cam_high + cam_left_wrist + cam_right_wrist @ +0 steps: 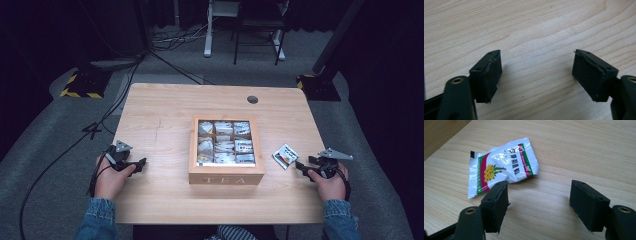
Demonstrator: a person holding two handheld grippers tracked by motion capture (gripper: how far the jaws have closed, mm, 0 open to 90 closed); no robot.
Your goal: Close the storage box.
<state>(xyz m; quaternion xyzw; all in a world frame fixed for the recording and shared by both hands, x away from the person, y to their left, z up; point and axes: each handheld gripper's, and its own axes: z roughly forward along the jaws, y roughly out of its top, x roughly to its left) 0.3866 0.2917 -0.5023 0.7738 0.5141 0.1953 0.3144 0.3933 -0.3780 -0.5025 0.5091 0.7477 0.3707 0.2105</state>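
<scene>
Resting on a wooden table point(160, 115), a person's two hands each hold a claw either side of a wooden tea box point(226, 177), seen from the high view. The left gripper point(142, 163) sits near the table's left edge, well apart from the box. The right gripper point(300, 166) lies at the right, just beside a white tea sachet point(285, 155) that lies flat on the table between box and claw. The box's compartments are already packed with sachets.

From the left gripper view, the claw point(536, 72) is spread wide over bare wood, nothing between its pads.

From the right gripper view, the claw point(539, 201) is likewise spread and empty; the sachet point(501, 168), printed with yellow flowers and a red and green band, lies just past one pad's tip, off to the side of the gap.

The step in hand looks like the approach to picking up the loose sachet. The next move likely calls for shifting the right claw sideways and forward until the sachet sits between the pads, then closing on its edge.
</scene>
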